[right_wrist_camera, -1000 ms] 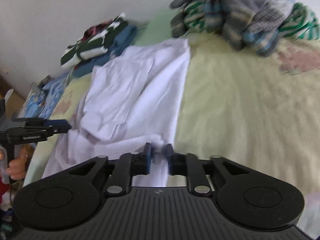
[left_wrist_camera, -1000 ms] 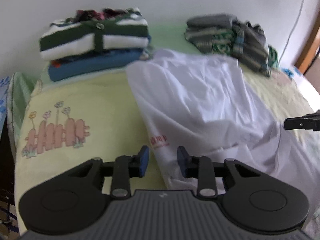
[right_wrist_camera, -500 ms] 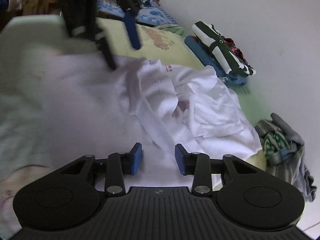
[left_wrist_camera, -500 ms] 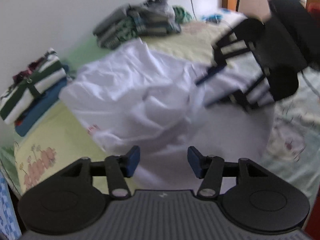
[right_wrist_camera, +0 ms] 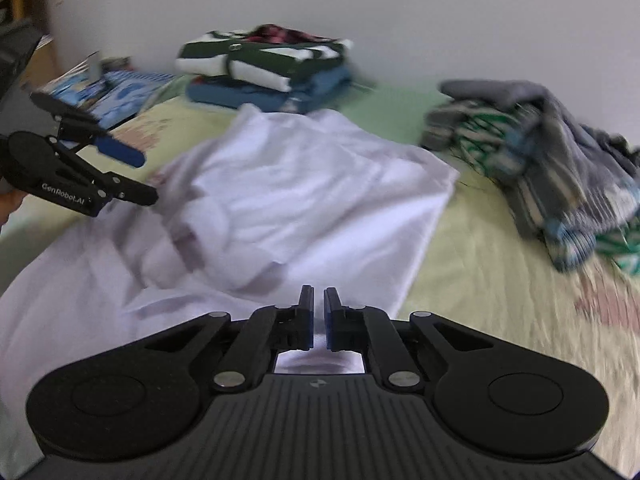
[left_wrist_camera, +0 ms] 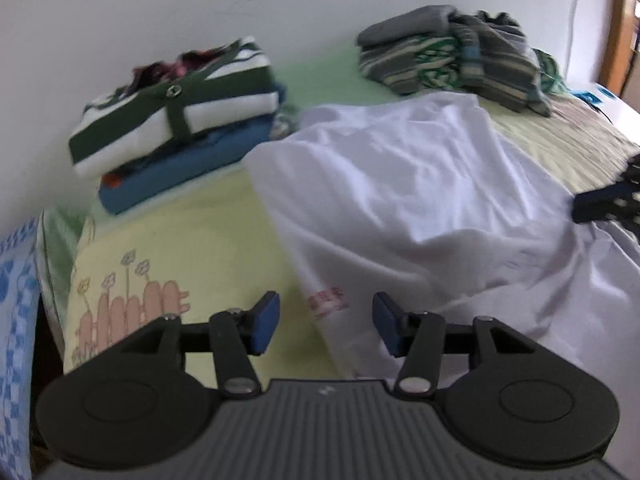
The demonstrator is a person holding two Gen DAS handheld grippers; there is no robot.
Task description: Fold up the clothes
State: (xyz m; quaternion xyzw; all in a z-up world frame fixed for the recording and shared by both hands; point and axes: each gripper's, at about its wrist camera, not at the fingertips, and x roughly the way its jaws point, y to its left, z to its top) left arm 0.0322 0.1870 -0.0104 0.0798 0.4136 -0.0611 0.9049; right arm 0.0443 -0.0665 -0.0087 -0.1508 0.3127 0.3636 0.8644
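Note:
A crumpled white shirt (left_wrist_camera: 400,184) with a small red print (left_wrist_camera: 326,298) lies spread on the yellow-green bed sheet (left_wrist_camera: 208,240). My left gripper (left_wrist_camera: 325,322) hovers open over the shirt's near left edge, with nothing between its blue pads (left_wrist_camera: 266,322). In the right wrist view the left gripper (right_wrist_camera: 136,174) hangs open at the shirt's left side. My right gripper (right_wrist_camera: 319,312) is shut with a thin gap, and the white shirt (right_wrist_camera: 304,184) shows between its pads at the near hem. The right gripper's tip (left_wrist_camera: 588,202) pokes in at the shirt's right side.
A folded stack, green-and-white striped on blue (left_wrist_camera: 176,120) (right_wrist_camera: 264,68), sits by the wall at the back left. A loose heap of grey and green striped clothes (left_wrist_camera: 460,52) (right_wrist_camera: 540,152) lies at the back right. Blue patterned cloth (left_wrist_camera: 16,300) hangs at the bed's left edge.
The right gripper, open half a second ago, has shut at the shirt's near hem. Both views have swung back toward the wall. The left gripper has opened wider.

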